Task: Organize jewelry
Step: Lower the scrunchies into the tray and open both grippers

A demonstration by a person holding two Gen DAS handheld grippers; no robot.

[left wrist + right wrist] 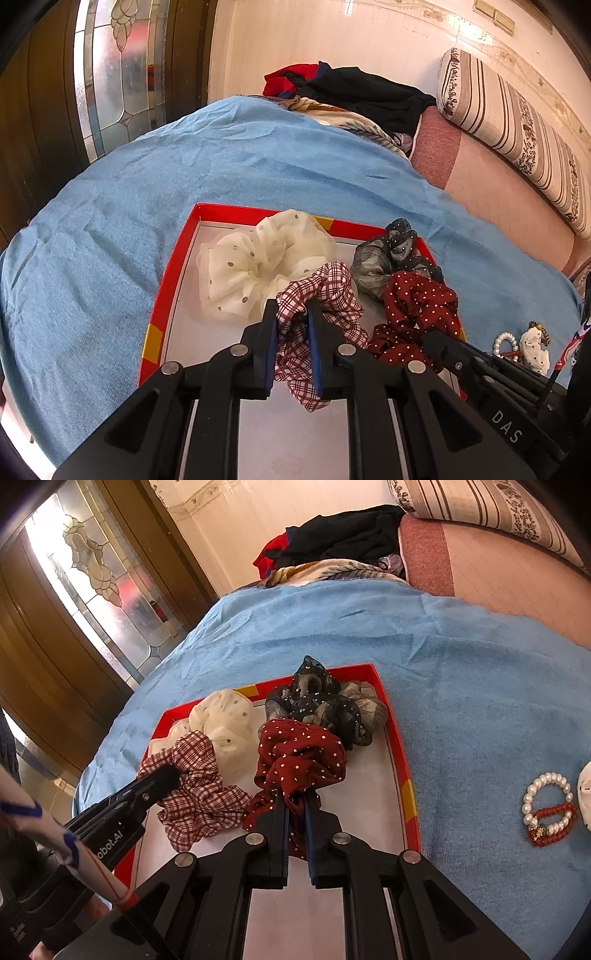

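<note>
- Jaws of the left gripper stand narrow, pinching the plaid scrunchie between the blue pads; jaws of the right gripper likewise narrow, clamped on a fold of the red dotted scrunchie.
- Both scrunchies sit over the white floor of the red-rimmed tray, which lies on the blue bed cover; a cream dotted scrunchie and a dark gauze scrunchie already rest at the tray's far side.
- Step in hand, as judged: setting the two held pieces down inside the tray.
- Advice: release only with the fabric fully within the rim; keep the two pieces apart so neither snags; lift straight clear afterwards.
- Outstanding: pearl bracelet and red bead bracelet remain on the cover, right of the tray.
</note>
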